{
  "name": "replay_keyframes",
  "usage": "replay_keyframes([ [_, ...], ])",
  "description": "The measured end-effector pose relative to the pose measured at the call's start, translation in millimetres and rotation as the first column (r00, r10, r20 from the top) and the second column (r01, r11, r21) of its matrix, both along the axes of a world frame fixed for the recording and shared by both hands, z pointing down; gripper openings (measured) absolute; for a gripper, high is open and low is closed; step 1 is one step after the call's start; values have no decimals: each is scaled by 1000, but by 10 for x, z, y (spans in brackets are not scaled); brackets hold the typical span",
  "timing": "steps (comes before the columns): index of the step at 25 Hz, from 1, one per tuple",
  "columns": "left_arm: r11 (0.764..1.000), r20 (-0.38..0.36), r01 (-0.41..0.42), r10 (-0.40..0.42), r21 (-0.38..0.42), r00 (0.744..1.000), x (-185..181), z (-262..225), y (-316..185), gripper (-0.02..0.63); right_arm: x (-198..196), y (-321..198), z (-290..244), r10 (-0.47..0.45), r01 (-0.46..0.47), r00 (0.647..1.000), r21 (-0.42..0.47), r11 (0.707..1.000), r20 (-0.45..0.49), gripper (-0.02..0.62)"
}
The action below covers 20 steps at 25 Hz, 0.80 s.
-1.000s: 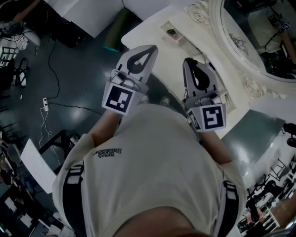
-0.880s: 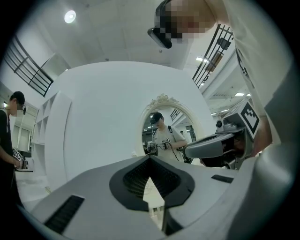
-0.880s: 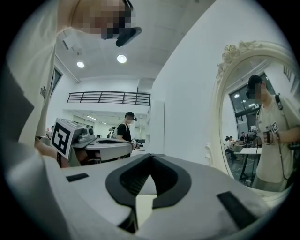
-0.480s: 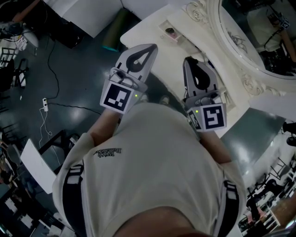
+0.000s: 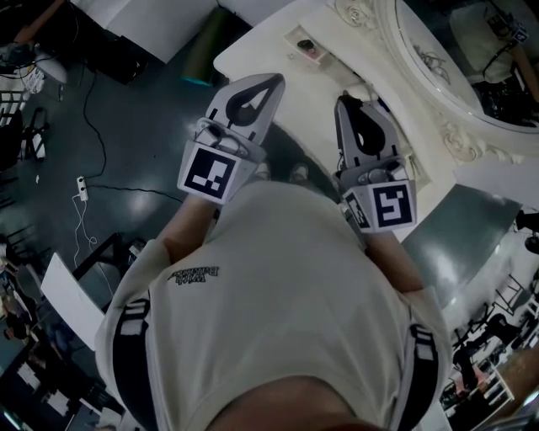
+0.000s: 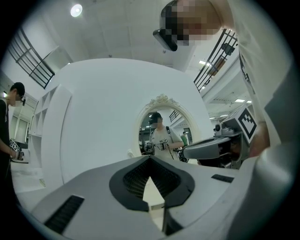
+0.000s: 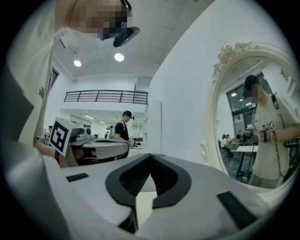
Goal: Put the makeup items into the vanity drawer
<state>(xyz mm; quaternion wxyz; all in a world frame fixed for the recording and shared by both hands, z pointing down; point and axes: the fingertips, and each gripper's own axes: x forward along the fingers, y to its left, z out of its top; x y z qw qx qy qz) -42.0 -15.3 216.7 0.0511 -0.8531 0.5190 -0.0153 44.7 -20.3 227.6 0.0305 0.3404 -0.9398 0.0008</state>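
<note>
Head view: makeup (image 5: 305, 47) beyond left tool (image 5: 269, 87)

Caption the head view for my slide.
Person holds grey left gripper and right gripper, both shut and empty, at white vanity table with ornate oval mirror.

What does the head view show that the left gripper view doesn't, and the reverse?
Head view only: a small pink-edged item lying on the vanity top, plus the dark floor and a cable. Left gripper view only: a bystander at the left edge and a ceiling light. Both: the ornate mirror, the right gripper and the left gripper, each shut with nothing between its jaws.
</note>
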Motion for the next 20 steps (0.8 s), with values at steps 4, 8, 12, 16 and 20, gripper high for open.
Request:
replay_keyframes([
  [4,999,-4,-24,24,-25,1000,59,43,-26,12,265,-103,25,85,-86,996,-12,996,-13,5],
  [8,996,21,-53,55,-70,998,212,198,-136,12,560,-224,121,160,-161,985,-11,987,-63,5],
  [12,990,-5,-82,82,-115,997,432,406,-349,12,791,-339,330,207,-214,971,-47,976,-121,5],
  [16,981,36,-143,149,-135,988,782,670,-568,12,969,-453,636,238,-256,954,-86,963,-182,5],
  [20,961,45,-203,215,-188,976,1109,957,-695,13,1087,-542,989,247,-284,941,-144,948,-230,6],
])
